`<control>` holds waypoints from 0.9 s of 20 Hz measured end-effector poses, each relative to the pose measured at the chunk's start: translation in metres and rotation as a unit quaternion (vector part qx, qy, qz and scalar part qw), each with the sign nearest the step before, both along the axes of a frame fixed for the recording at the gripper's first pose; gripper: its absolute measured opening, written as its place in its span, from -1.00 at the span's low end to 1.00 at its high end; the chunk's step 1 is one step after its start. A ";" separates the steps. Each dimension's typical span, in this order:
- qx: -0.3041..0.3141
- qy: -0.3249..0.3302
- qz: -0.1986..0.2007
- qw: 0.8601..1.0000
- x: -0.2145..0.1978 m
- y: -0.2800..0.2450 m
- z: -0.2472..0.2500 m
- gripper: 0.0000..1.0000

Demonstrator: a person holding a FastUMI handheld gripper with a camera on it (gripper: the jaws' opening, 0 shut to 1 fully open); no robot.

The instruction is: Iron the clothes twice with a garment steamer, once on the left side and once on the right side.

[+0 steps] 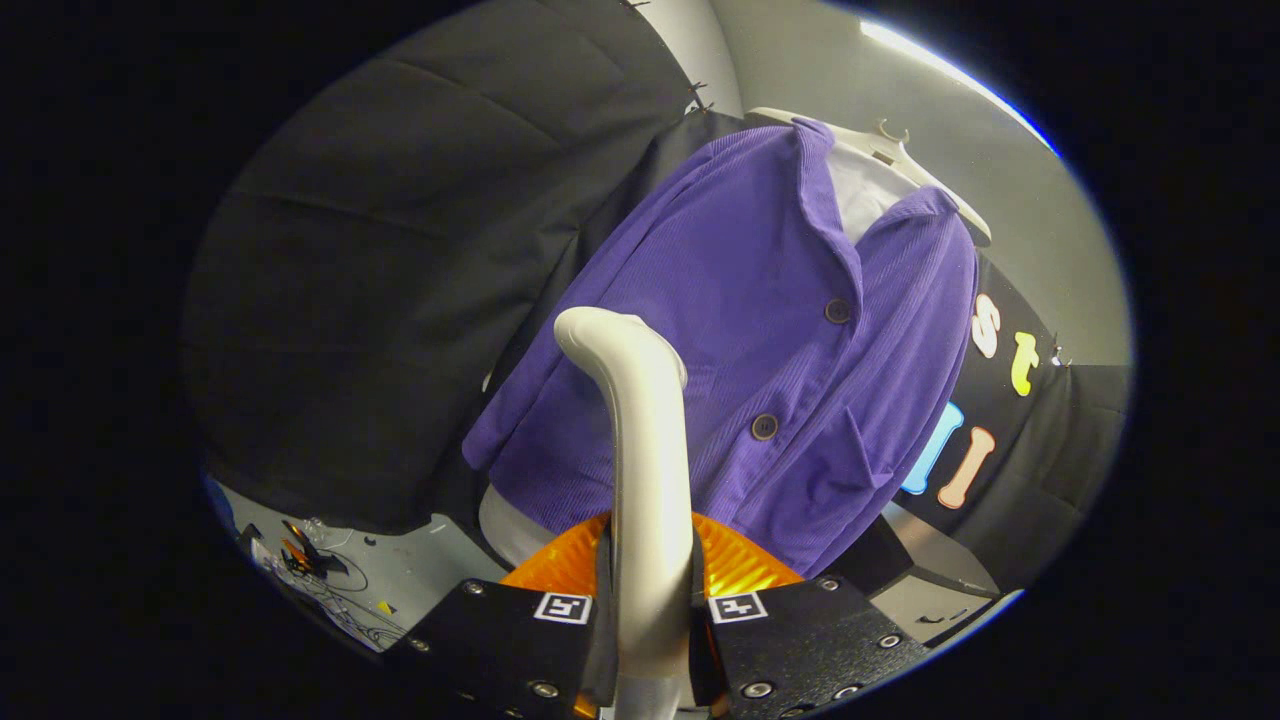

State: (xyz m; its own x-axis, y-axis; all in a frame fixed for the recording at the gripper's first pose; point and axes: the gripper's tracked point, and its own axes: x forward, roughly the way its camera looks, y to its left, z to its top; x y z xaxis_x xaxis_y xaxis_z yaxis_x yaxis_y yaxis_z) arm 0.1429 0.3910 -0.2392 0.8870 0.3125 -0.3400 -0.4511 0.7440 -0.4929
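The gripper point(650, 610) is closed around the pale, smooth plastic handle of the garment steamer point(640, 450), with one finger pressing on each side of the handle's lower part, so the steamer is firmly clamped between them. The handle rises from between the fingers and curves over at its top into a rounded end, which lies against the lower front of the purple corduroy jacket point(740, 330). Just behind the fingers, at the base of the handle, sits the steamer's translucent orange ribbed body point(735, 565). The jacket hangs on a white plastic hanger point(900, 150) just beyond the steamer, appearing tilted in this view, with its collar open over a white inner layer point(860, 190). Two dark round buttons point(838, 311) run down its front, and a patch pocket shows on the side panel below the lower button. The steamer's rounded end sits on the panel to the side of the button line away from that pocket. Black cloth point(400, 300) hangs behind the jacket as the booth's wall. Below the cloth, beside the gripper, a pale grey floor point(400, 575) carries a small tangle of wires point(300, 560).
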 end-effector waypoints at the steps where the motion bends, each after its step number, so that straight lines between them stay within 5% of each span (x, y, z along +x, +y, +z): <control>1: -0.007 0.005 0.001 1.000 -0.003 -0.005 -0.007 -0.44; 13: -0.027 0.075 -0.011 0.997 -0.032 -0.028 -0.076 -0.44; 18: -0.020 0.105 -0.006 0.994 -0.059 -0.041 -0.069 -0.44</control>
